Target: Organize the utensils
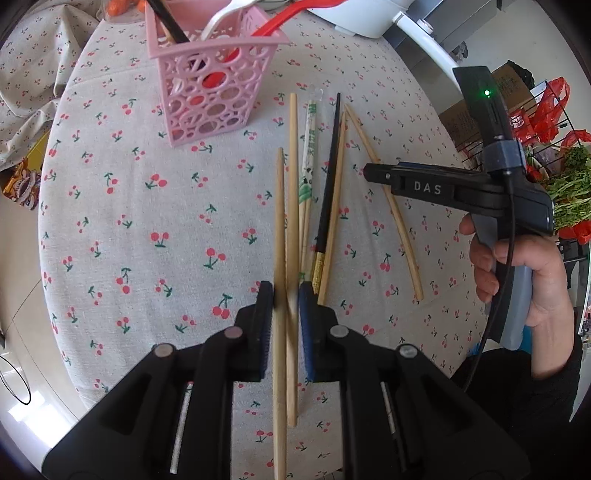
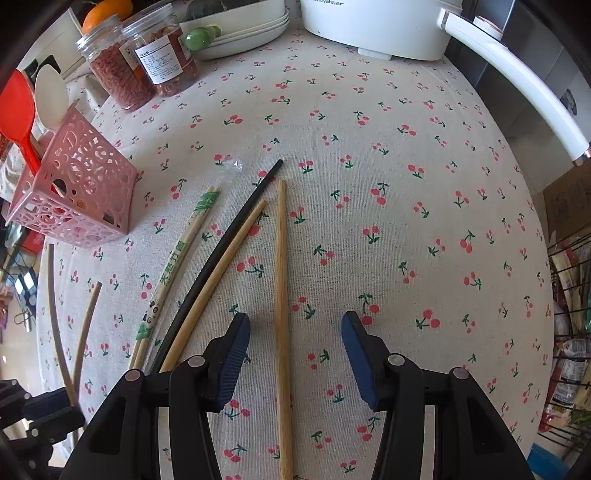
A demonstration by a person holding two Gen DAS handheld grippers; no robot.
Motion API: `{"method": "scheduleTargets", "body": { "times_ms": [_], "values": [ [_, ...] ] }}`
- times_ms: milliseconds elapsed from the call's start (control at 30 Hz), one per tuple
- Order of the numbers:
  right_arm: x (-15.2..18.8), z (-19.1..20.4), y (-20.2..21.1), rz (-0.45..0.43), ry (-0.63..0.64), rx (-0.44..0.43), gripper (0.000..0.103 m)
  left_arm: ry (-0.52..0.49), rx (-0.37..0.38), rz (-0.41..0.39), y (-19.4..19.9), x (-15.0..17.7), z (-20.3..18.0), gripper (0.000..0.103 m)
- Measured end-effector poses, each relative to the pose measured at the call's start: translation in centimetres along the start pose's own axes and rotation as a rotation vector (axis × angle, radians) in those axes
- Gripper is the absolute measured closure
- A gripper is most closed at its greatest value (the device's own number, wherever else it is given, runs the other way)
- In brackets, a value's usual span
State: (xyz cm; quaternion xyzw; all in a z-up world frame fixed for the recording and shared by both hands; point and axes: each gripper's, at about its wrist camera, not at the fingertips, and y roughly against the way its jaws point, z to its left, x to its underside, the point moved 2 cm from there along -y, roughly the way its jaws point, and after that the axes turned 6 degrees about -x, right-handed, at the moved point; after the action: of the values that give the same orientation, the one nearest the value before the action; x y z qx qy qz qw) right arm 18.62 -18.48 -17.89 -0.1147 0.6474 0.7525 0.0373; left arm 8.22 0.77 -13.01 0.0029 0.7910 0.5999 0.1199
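My left gripper [image 1: 286,295] is shut on two bamboo chopsticks [image 1: 280,258], which cross between its pads and stick out towards the pink basket [image 1: 210,92]. The basket holds a red spoon, a white spoon and a black chopstick. On the cloth lie a wrapped pair of chopsticks [image 1: 308,147], a black chopstick [image 1: 330,177] and two more bamboo ones [image 1: 391,206]. My right gripper [image 2: 295,332] is open, low over the cloth, with one bamboo chopstick [image 2: 281,295] lying between its fingers. The black chopstick [image 2: 221,266] and wrapped pair [image 2: 177,266] lie to its left.
The table has a cherry-print cloth [image 2: 406,184]. Two jars [image 2: 147,66], a white dish [image 2: 240,33] and a white cooker [image 2: 369,22] stand at the far edge. A wire rack with greens and packets [image 1: 554,166] stands off the right side.
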Motion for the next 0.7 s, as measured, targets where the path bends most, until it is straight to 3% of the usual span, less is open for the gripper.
{"method": "scheduleTargets", "body": {
  "times_ms": [233,433,533,600,700],
  "values": [
    [1.2,-0.7,1.2,0.004,-0.02,-0.048,0.051,0.034,-0.014,0.03,-1.1,-0.6,0.6,0.087],
    [1.7,-1.1,3.7,-0.032,-0.011,-0.092,0.051,0.066,-0.082,0.026,-2.2,-1.3,1.4,0.087],
    [2.2,-0.9,4.4,-0.043,-0.001,-0.104,0.051,0.045,-0.1,0.066,-3.5,-1.3,1.0,0.087],
    [2.3,-0.8,4.8,-0.049,0.0,-0.115,0.051,0.027,-0.125,0.051,-3.6,-1.4,0.7,0.087],
    [2.4,-0.6,5.5,-0.059,0.0,-0.14,0.051,0.023,-0.151,0.021,-3.7,-1.2,0.5,0.095]
  ]
}}
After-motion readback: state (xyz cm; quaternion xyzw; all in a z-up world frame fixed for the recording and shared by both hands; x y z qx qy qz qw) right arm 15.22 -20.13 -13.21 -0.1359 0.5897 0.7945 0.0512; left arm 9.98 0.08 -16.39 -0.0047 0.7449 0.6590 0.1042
